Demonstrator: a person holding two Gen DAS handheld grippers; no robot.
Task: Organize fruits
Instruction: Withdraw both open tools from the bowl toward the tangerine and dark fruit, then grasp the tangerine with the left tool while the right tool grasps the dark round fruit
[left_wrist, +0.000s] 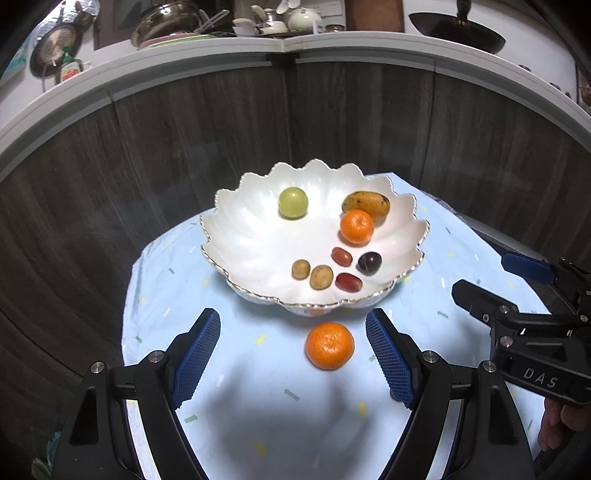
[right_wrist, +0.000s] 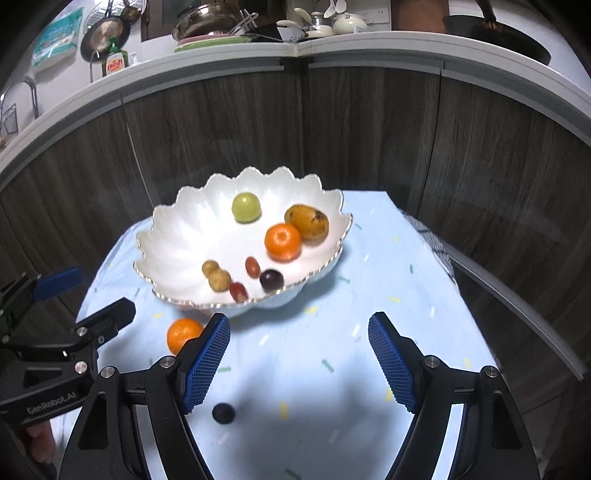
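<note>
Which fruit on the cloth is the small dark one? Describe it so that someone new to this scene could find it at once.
Start at the white scalloped bowl on the pale blue tablecloth. Outside it, nearer the camera, lies a loose mandarin. Nearer still, by the right gripper, lies the small dark round fruit, the only dark one outside the bowl.

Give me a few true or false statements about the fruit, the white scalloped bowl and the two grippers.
1. One orange mandarin lies on the light blue cloth, outside the white scalloped bowl. True.
2. The left gripper is clamped on that mandarin. False: its jaws stand open, the fruit untouched.
3. A round green fruit sits in the bowl. True.
4. The bowl is empty. False: it holds several fruits.
5. The right gripper holds a small dark fruit. False: the fruit lies on the cloth; the jaws are open.
</note>
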